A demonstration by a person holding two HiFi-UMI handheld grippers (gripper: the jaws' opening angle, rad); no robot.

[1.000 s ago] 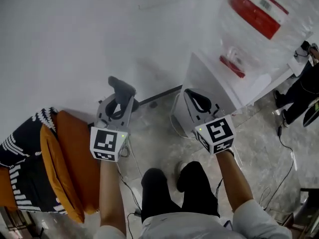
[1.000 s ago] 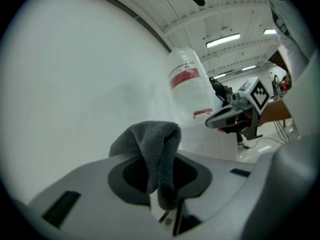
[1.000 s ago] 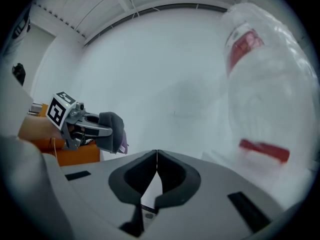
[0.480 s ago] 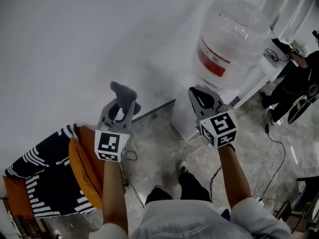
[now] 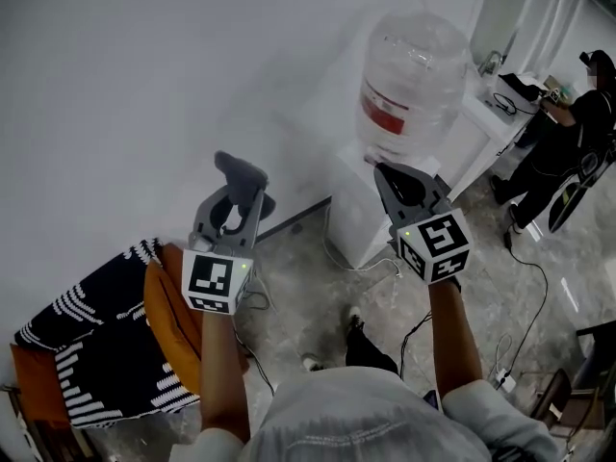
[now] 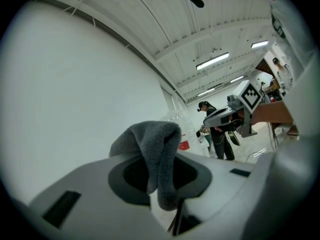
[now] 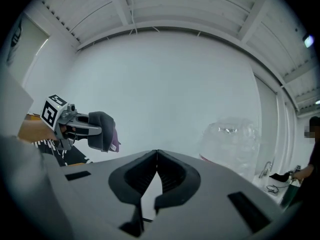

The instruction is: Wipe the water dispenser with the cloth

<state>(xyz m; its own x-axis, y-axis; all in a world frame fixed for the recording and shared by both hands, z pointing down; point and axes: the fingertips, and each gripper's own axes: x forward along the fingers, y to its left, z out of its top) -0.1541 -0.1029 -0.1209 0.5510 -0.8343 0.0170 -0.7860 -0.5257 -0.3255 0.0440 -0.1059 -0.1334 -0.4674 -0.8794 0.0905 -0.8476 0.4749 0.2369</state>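
The white water dispenser (image 5: 371, 210) stands against the wall with a clear bottle (image 5: 412, 85) bearing a red label on top; the bottle (image 7: 230, 144) also shows in the right gripper view. My left gripper (image 5: 239, 176) is shut on a grey cloth (image 5: 241, 171), held up left of the dispenser and apart from it. That cloth (image 6: 152, 154) hangs folded over the jaw tips in the left gripper view. My right gripper (image 5: 390, 176) is shut with nothing in it, just in front of the dispenser's top.
An orange cushion with a black-and-white patterned fabric (image 5: 106, 335) lies at the lower left. Cables (image 5: 525, 296) run over the marble floor. A person (image 5: 568, 152) stands by a white desk (image 5: 500, 104) at the far right. A plain white wall (image 5: 144, 85) is ahead.
The view has tipped upward, so the bottle and dispenser now sit farther left and higher. Both grippers stay raised in much the same pose, the left still holding the cloth.
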